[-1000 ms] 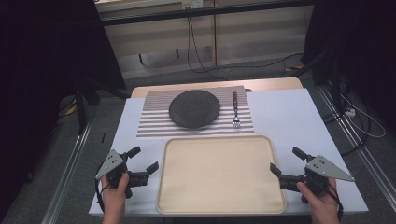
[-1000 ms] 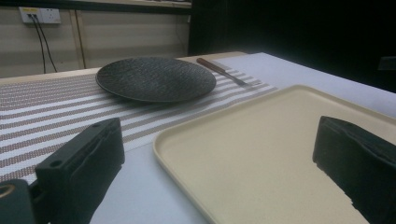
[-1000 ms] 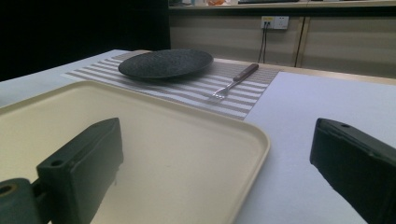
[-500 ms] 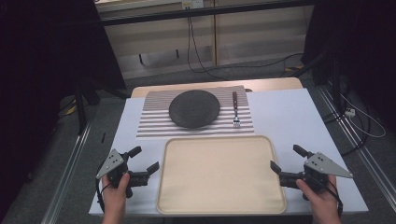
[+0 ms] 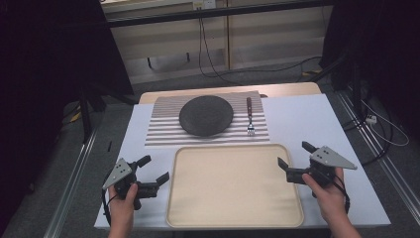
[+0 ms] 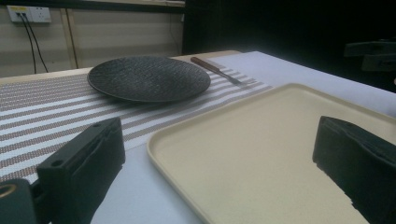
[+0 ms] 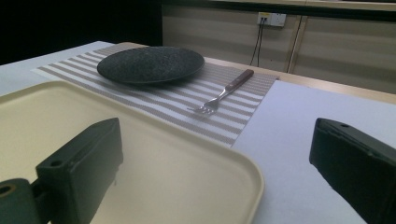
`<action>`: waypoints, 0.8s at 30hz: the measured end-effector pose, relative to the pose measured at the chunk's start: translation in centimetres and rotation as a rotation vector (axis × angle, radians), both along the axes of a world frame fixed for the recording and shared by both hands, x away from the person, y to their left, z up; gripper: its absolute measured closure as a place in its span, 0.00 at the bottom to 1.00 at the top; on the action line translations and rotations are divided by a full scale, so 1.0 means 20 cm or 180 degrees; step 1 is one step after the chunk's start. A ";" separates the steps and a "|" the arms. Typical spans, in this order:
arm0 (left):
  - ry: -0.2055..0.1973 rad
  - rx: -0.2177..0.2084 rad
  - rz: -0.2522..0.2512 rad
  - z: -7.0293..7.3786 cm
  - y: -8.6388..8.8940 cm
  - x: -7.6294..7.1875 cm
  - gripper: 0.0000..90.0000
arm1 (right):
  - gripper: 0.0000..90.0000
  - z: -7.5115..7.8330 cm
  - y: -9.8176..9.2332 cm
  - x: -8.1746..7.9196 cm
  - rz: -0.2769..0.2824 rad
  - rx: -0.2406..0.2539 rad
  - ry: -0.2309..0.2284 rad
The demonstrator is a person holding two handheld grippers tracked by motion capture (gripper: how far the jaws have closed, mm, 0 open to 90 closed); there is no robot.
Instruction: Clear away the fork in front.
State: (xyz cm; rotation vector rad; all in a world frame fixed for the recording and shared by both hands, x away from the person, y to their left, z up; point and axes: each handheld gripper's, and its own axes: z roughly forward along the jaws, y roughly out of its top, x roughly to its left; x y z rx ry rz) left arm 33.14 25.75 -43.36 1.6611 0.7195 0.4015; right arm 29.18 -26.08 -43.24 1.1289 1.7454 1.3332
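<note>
A cream tray (image 5: 233,218) lies empty at the table's near middle. Behind it a dark round plate (image 5: 206,115) rests on a striped placemat (image 5: 163,134), with a brown-handled fork (image 5: 250,116) just to its right. My left gripper (image 5: 153,170) stands open at the tray's left edge, nothing between its jaws. My right gripper (image 5: 296,155) stands open at the tray's right edge, also empty. The left gripper view shows the tray (image 6: 261,154), plate (image 6: 148,78) and fork (image 6: 217,71) ahead. The right gripper view shows the tray (image 7: 154,182), plate (image 7: 150,63) and fork (image 7: 224,92).
A white sheet (image 5: 307,119) covers the table, with bare space to the right of the placemat. Cables (image 5: 208,54) trail on the floor beyond the table's far edge. Dark stands flank the table on both sides.
</note>
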 end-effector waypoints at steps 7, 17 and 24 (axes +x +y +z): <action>0.0018 0.0003 -0.0017 0.00 -0.01 0.00 0.03 | 0.03 0.03 0.03 0.13 0.0006 -0.0040 0.0063; 0.0029 0.0022 -0.0033 -0.01 -0.01 0.00 0.03 | 0.03 0.04 0.04 0.31 -0.0041 -0.0114 0.0254; 0.0046 0.0043 -0.0060 -0.01 -0.02 0.00 0.03 | 0.03 0.04 0.06 0.43 0.0022 -0.0125 0.0372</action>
